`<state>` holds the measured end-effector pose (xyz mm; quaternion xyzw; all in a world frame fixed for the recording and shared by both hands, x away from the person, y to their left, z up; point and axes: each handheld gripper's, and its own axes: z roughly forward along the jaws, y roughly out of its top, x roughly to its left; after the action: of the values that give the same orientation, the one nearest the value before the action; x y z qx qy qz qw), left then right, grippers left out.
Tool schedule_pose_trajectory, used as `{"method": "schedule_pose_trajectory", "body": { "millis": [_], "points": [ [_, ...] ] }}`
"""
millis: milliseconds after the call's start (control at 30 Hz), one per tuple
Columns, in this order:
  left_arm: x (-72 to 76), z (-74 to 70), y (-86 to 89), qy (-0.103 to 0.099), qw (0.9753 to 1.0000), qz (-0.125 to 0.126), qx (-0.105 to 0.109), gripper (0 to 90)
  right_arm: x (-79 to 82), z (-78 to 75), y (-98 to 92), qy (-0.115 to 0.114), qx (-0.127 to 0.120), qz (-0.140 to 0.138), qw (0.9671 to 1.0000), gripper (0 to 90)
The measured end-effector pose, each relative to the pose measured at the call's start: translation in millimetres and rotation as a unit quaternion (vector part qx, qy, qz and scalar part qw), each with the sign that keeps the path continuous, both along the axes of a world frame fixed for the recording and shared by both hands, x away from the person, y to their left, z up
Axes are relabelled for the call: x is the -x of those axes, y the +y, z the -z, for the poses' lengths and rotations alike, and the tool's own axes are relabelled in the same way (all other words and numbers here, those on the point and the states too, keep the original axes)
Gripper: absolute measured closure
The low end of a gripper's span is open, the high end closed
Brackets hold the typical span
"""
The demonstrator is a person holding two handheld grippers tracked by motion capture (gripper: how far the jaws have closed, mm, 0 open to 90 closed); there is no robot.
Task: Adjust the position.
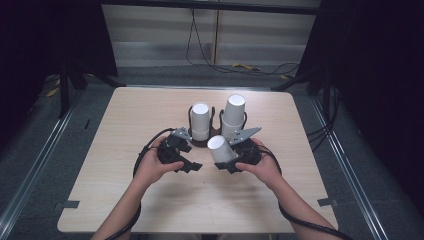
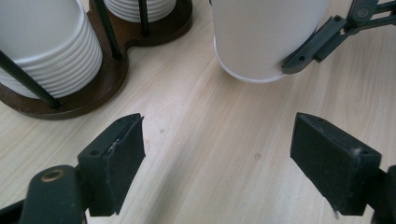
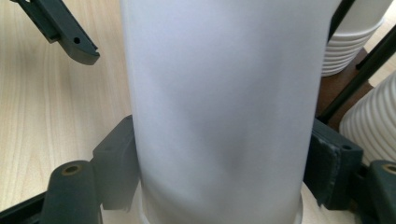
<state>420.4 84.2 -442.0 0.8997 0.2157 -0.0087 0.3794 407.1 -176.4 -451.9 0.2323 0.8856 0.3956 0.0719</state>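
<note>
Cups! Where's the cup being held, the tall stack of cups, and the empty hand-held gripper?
Held cup point(image 1: 220, 148), high view, on its side wall.
Tall cup stack point(image 1: 233, 116), high view, on its upper side.
Left hand-held gripper point(image 2: 217, 156), left gripper view, midway between its fingertips.

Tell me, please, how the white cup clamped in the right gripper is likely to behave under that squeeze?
The white cup looks thin-walled, probably paper, so light and easily dented where the right gripper pinches it. Its smooth sides could slip. Set down tilted, it would probably tip and roll.
</note>
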Motion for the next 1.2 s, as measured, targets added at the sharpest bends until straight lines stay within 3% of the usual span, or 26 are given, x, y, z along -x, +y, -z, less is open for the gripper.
{"method": "schedule_pose_trajectory", "body": {
  "millis": [67,233,367,400,1200],
  "points": [
    [0.8,1.5,1.5,-0.001,1.0000,-0.001,-0.003,17.6,0.5,0.5,1.5,0.001,0.006,-0.005,1.0000,23.6],
    [4.6,7.9,4.1,0.000,0.9999,-0.007,0.015,17.6,2.5,0.7,7.8,0.002,0.031,-0.029,0.9991,23.7],
    [5.2,7.5,4.0,-0.001,1.0000,-0.003,0.002,17.6,3.2,0.6,10.9,0.005,0.044,-0.036,0.9984,23.6],
    [5.9,7.5,4.8,-0.004,0.9999,-0.007,0.007,17.6,3.2,-0.1,12.5,0.004,0.050,-0.042,0.9978,23.6],
    [9.1,1.4,12.4,-0.013,0.9996,-0.013,0.024,17.6,4.8,-15.8,20.4,0.002,0.093,-0.084,0.9921,23.8]
  ]
}}
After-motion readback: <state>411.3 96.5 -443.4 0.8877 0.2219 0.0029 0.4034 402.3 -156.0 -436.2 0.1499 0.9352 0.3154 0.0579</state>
